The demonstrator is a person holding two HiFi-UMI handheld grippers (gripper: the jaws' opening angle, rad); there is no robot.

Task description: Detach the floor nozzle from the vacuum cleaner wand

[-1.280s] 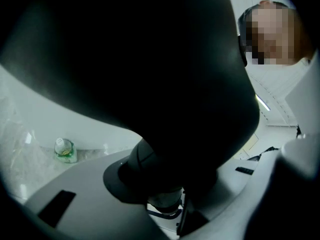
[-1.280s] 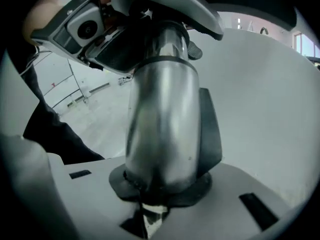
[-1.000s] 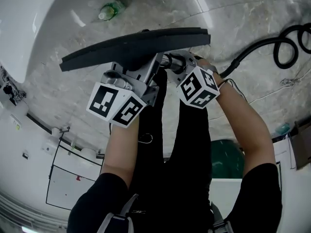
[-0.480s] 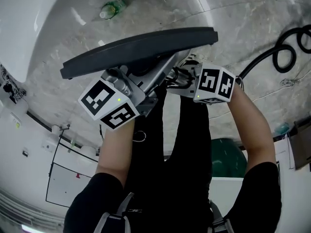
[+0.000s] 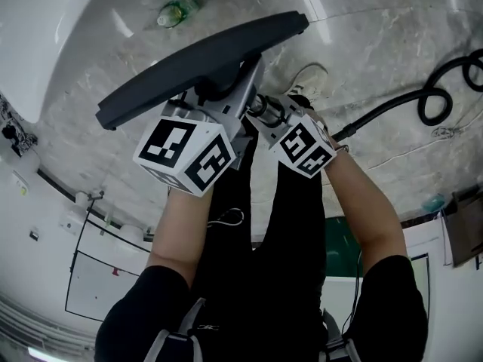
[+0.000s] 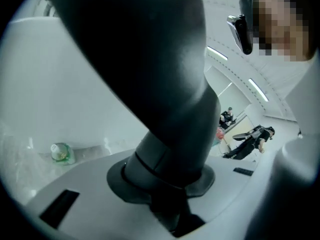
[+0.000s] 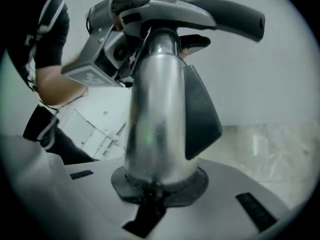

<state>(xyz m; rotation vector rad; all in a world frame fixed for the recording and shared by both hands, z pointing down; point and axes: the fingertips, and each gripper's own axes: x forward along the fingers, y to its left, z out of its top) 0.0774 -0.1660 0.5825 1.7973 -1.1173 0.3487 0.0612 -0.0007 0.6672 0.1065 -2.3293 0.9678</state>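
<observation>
As both just closed | left tongs (image 6: 166, 186) grasp floor nozzle (image 5: 204, 59) | right tongs (image 7: 157, 189) grasp wand (image 7: 155, 119) (seemingly attached)

The floor nozzle (image 5: 204, 62), a long dark grey bar with a thick dark neck, is held up off the marbled floor (image 5: 377, 51), tilted with its right end raised in the head view, and is seen still joined to the shiny silver wand (image 7: 155, 119).
</observation>
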